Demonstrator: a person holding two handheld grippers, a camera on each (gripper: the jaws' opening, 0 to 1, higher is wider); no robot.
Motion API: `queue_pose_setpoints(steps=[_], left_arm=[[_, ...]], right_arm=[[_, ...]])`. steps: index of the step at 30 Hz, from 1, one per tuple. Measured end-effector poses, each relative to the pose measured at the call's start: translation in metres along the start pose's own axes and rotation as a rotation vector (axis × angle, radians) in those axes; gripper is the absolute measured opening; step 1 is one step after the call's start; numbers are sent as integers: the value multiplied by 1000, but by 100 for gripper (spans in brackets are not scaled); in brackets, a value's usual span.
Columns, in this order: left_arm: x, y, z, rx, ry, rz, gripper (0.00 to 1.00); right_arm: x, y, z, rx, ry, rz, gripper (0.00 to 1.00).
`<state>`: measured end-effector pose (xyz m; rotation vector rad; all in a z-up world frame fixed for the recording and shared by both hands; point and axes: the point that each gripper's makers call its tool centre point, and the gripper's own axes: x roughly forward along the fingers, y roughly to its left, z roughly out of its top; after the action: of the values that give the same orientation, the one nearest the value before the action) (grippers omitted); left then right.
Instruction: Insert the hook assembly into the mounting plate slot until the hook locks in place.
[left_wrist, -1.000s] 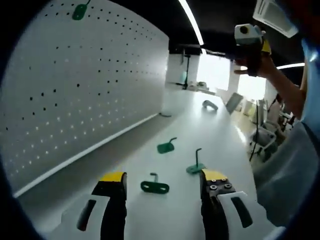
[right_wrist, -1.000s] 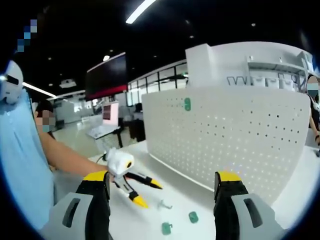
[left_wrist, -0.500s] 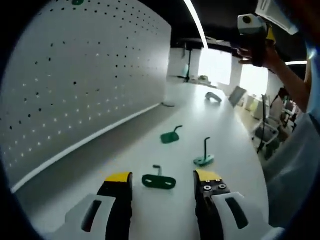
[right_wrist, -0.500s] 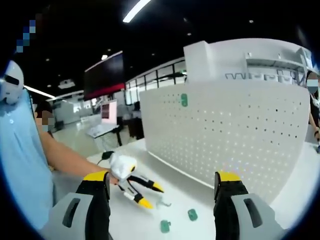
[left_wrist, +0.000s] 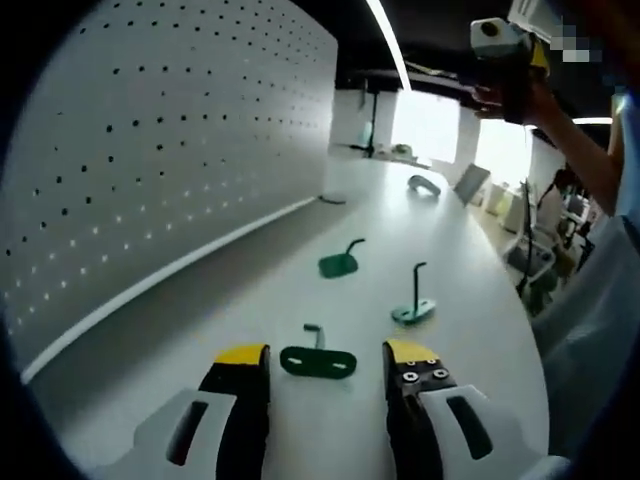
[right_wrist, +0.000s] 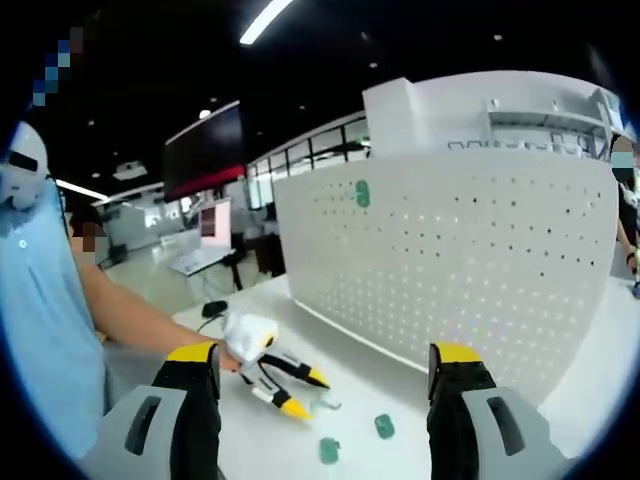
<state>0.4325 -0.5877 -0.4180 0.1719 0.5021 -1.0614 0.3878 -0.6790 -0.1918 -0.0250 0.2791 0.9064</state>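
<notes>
Left gripper view: left claw (left_wrist: 325, 358) wide, flanking green plate (left_wrist: 318, 361) on bench (left_wrist: 300, 430); right claw (right_wrist: 325, 362) wide, raised.

Right gripper view: left gripper (right_wrist: 301, 393) is hiding the nearest green hook (right_wrist: 326, 404); the two others (right_wrist: 331, 450) are showing too small to tell.

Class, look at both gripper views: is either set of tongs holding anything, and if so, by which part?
Nothing is held. The left tongs stand open around the nearest green hook plate on the table, not closed on it. The right tongs are open in the air.
</notes>
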Motion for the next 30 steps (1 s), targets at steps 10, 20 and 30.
queue_pose_setpoints(steps=[10,20,30], left_arm=[[1,0,-1,5,4,-3,39],[4,0,-4,16,9,-4,33],[3,4,-4,17,8,0,32]], right_arm=[[4,0,-3,5,8,11,87],[4,-1,-3,6,12,13,87],[6,1,-3,5,16,16,87]])
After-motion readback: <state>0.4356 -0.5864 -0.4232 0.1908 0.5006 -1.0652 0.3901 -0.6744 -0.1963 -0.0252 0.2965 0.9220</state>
